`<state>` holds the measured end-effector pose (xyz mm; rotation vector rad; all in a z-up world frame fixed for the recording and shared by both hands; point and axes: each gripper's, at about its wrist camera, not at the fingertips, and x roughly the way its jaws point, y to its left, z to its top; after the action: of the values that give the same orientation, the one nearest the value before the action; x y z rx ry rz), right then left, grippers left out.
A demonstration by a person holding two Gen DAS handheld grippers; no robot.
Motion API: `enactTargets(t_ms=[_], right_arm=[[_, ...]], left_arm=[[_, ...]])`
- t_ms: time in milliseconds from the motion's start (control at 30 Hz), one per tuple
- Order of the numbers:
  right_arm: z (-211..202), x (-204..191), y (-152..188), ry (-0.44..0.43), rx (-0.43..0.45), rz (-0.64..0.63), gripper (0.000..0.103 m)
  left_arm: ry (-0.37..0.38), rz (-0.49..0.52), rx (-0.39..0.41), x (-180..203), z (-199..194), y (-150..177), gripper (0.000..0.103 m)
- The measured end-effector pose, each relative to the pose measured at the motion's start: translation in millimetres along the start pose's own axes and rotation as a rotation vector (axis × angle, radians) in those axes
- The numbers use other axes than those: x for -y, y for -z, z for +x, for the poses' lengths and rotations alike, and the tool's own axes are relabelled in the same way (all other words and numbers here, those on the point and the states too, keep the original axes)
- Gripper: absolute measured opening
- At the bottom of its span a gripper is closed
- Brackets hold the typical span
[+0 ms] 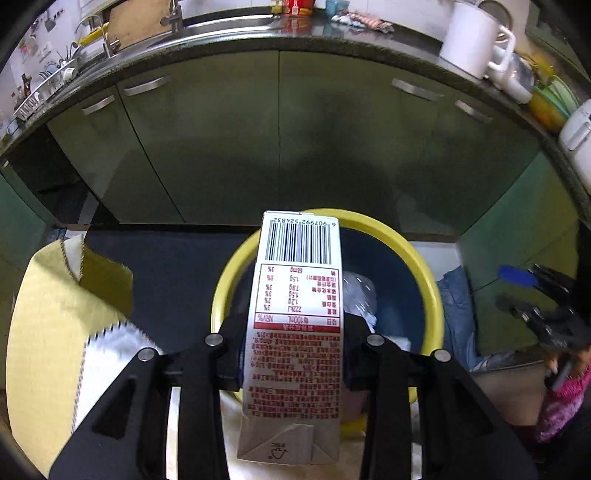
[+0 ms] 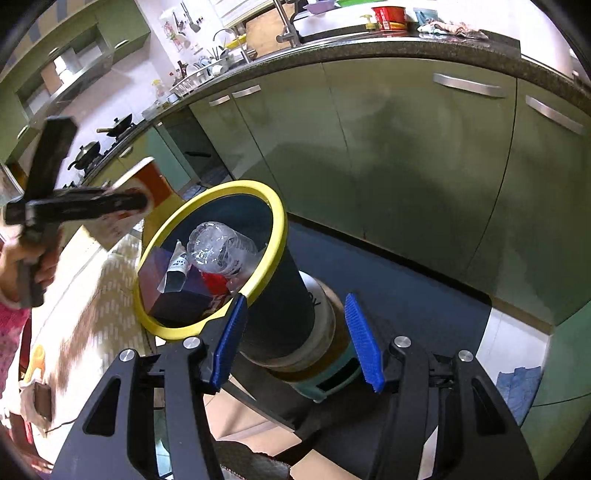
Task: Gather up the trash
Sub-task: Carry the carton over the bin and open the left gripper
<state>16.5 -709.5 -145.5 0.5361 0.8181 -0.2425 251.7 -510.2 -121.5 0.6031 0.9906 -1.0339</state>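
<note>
My left gripper (image 1: pixel 295 350) is shut on a white drink carton (image 1: pixel 299 295) with a barcode and red print, held above the yellow-rimmed dark trash bin (image 1: pixel 424 266). In the right wrist view the bin (image 2: pixel 275 236) tilts toward me and holds a clear plastic bottle (image 2: pixel 218 247), a dark box (image 2: pixel 181 291) and other scraps. My right gripper (image 2: pixel 295 339), with blue pads (image 2: pixel 364 343), is open around the bin's dark body just below the rim. The left gripper (image 2: pixel 85 206) with the carton shows at the left, beside the bin.
Green cabinet doors (image 1: pixel 280 129) and a dark countertop with a sink (image 1: pixel 221 26) stand behind the bin. A white kettle (image 1: pixel 472 40) sits on the counter at right. A torn yellow envelope (image 1: pixel 55 314) lies at left. A blue cloth (image 2: pixel 521 384) lies on the floor.
</note>
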Motion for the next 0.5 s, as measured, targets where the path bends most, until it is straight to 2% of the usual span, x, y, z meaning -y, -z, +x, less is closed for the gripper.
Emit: enactTargets(t_ms=[33, 67, 100, 133, 200, 300, 500], right_arm=[[2, 0, -1, -0.006, -0.003, 0.001, 0.055], [3, -2, 0, -0.013, -0.006, 0.003, 0.055], [5, -3, 0, -0.017, -0.009, 0.005, 0.055], [7, -4, 0, -0.019, -0.012, 0.006, 0.055], [10, -8, -1, -0.026, -0.015, 0.003, 0.055], [12, -14, -1, -0.039, -0.015, -0.001, 0.055], [7, -24, -2, -0.064, -0.004, -0.016, 0.055]], left_arm=[[-0.007, 0.005, -0.001, 1, 5, -4, 0.035], [-0.021, 0.009, -0.002, 1, 9, -7, 0.041], [-0.028, 0.008, -0.004, 0, 14, -10, 0.054], [-0.035, 0.005, 0.002, 0, 15, -12, 0.058], [-0.049, 0.0, 0.015, 1, 10, -12, 0.059], [-0.031, -0.006, 0.051, 2, -13, -7, 0.059], [0.014, -0.038, 0.177, 4, -98, 22, 0.062]])
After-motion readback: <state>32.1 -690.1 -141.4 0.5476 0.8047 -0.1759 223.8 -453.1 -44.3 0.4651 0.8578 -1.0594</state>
